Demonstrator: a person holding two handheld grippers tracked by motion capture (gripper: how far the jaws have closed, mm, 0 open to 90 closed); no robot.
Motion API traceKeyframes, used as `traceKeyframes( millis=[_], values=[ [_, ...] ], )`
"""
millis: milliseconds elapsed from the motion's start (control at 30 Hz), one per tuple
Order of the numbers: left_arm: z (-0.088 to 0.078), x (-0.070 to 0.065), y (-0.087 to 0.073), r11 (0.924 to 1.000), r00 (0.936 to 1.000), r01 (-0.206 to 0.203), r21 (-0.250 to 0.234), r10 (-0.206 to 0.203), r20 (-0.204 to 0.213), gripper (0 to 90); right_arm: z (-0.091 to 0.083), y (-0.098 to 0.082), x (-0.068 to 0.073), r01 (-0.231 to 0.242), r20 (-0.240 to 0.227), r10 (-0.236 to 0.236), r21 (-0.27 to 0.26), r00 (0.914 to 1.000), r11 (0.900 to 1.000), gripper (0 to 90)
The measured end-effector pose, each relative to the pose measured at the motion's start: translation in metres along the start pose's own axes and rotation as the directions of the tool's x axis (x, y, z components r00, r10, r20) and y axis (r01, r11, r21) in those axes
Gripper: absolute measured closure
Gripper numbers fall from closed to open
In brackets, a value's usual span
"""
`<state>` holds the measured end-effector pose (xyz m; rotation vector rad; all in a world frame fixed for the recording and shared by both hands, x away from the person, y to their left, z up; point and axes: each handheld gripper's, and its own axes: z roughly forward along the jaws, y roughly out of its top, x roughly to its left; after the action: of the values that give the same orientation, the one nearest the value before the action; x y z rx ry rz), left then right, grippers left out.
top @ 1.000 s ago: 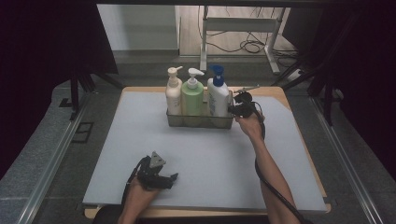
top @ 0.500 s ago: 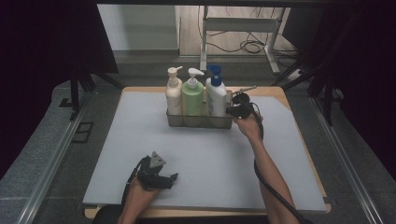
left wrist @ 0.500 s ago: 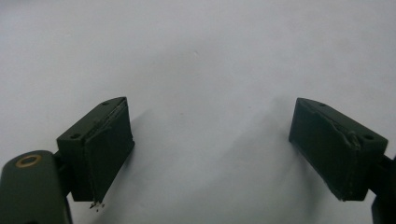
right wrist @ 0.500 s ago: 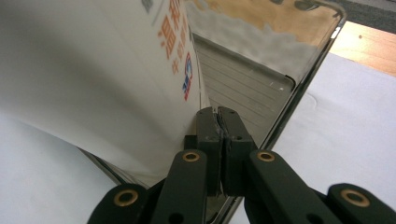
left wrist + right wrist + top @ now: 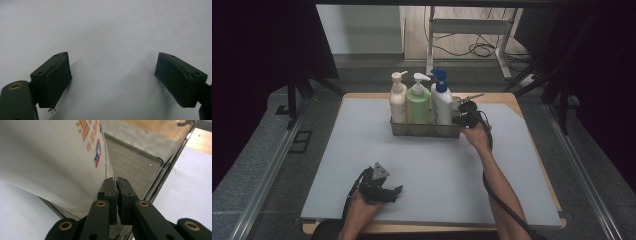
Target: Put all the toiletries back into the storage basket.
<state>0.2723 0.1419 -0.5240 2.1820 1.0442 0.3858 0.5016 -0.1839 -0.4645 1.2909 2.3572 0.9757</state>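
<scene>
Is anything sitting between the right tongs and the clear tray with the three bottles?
Nothing visible does. The right tongs are shut on the end wall of the clear tray, right beside the white bottle with the blue pump, which stands inside against that wall.

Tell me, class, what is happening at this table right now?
A person works with a gripper in each hand. The right gripper is at the right end of a clear tray that holds three pump bottles, beside the white bottle with the blue pump; its jaws are shut on the tray's end wall. The left gripper rests open on the grey mat near the front edge, with nothing between its jaws.
</scene>
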Motion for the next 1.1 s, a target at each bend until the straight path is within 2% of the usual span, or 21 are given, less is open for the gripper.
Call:
traceKeyframes(
  millis=[433,667,733,1100],
  values=[
    [0.000,0.000,0.000,1.0000,1.0000,0.001,0.000,-0.001,0.000,12.9,0.004,0.000,0.007,0.021,-0.008,-0.021,0.011,0.9998,1.000,86.0],
    [0.000,0.000,0.000,1.0000,1.0000,0.003,-0.001,-0.003,0.001,12.9,0.005,0.002,0.015,0.045,-0.021,-0.045,0.013,0.9988,0.999,86.1],
    [0.000,0.000,0.000,1.0000,1.0000,0.003,-0.001,-0.003,0.001,12.9,0.005,0.003,0.018,0.056,-0.011,-0.056,0.018,0.9984,0.998,86.4],
    [0.000,0.000,0.000,1.0000,1.0000,0.003,-0.002,-0.003,0.001,12.8,0.004,0.004,0.026,0.071,-0.018,-0.070,0.018,0.9974,0.997,87.1]
  ],
)
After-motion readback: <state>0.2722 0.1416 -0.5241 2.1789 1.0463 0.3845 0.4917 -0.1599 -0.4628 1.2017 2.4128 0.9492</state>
